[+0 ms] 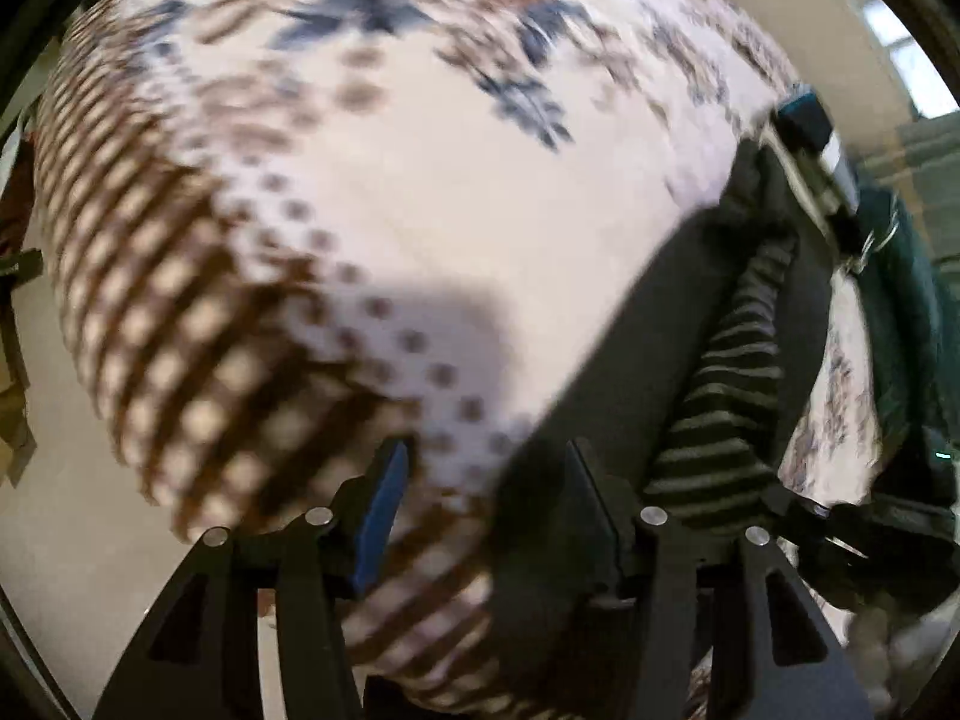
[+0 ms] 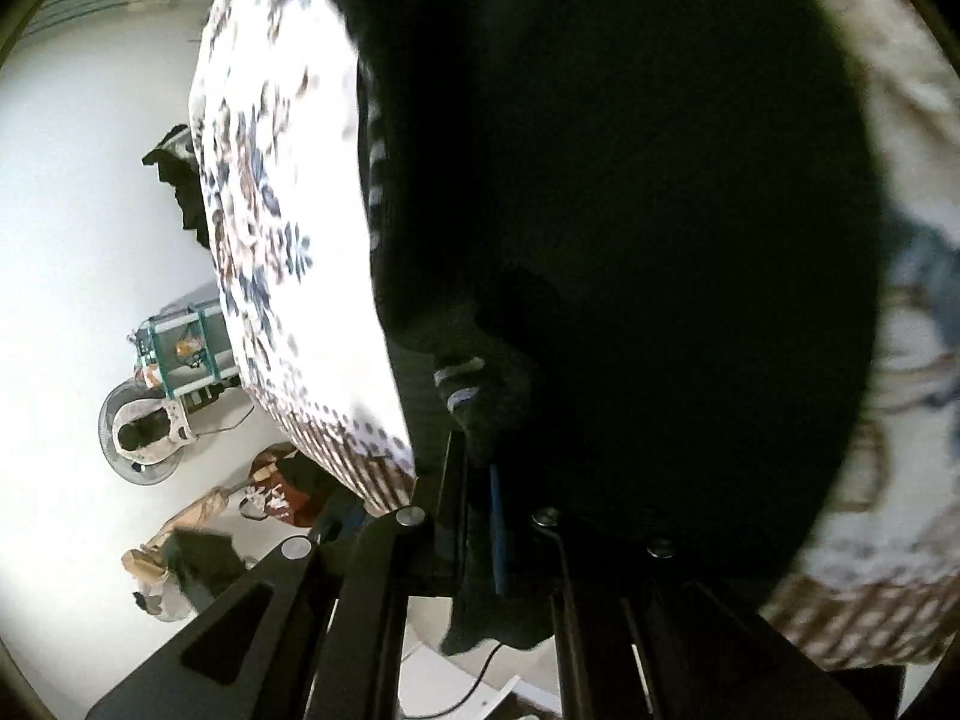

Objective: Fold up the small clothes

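Observation:
A black garment [image 1: 606, 354] with a grey-striped inner part [image 1: 720, 408] lies on a white patterned tablecloth [image 1: 390, 198]. My left gripper [image 1: 486, 480] is open just above the cloth, its fingers either side of the garment's left edge. In the right wrist view the black garment [image 2: 630, 210] fills most of the frame. My right gripper [image 2: 480, 480] is shut on a fold of it, with a striped cuff [image 2: 459, 384] showing just past the fingertips. The right gripper also shows in the left wrist view [image 1: 810, 138], at the garment's far end.
The table edge [image 2: 336, 456] drops to a pale floor. On the floor are a round fan [image 2: 141, 426], a teal-framed crate [image 2: 180, 348], bags [image 2: 276, 492] and a dark cloth [image 2: 180, 192]. A dark green garment [image 1: 906, 312] lies at the right.

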